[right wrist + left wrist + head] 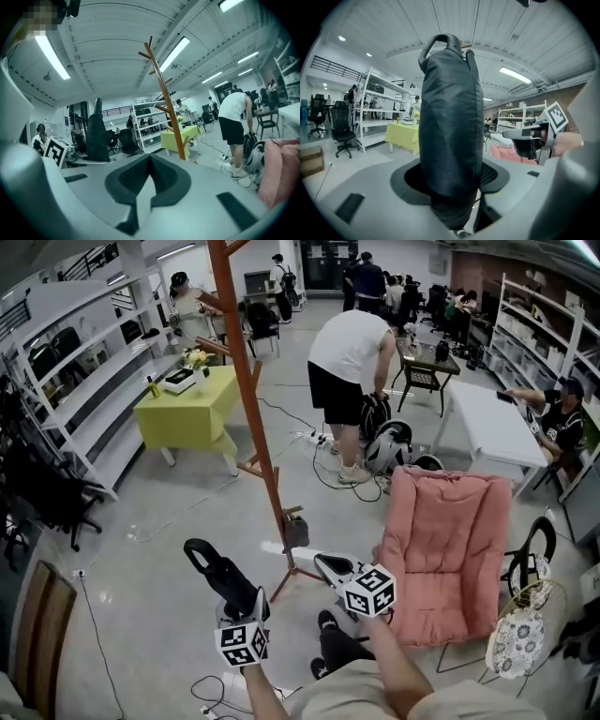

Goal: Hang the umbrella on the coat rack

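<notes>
**Umbrella up, rack ahead**

Far left first: the left gripper [242, 604] is clamped on the one black umbrella [217, 573]. It is folded in its sleeve and gripped low, so the carry loop [437, 41] stands free on top. That loop looks to me like the part meant for a peg. Just beyond rises the single orange-brown coat rack [246, 381], its pegs bare, with the umbrella well short of them. Further right, the right gripper [323, 565] has its jaws together on nothing, probably kept spare for steadying. The count: two grippers, one umbrella, one rack.

Open-plan lab: white shelving [89, 381], worktables [492, 427], office chairs [52, 493].
</notes>
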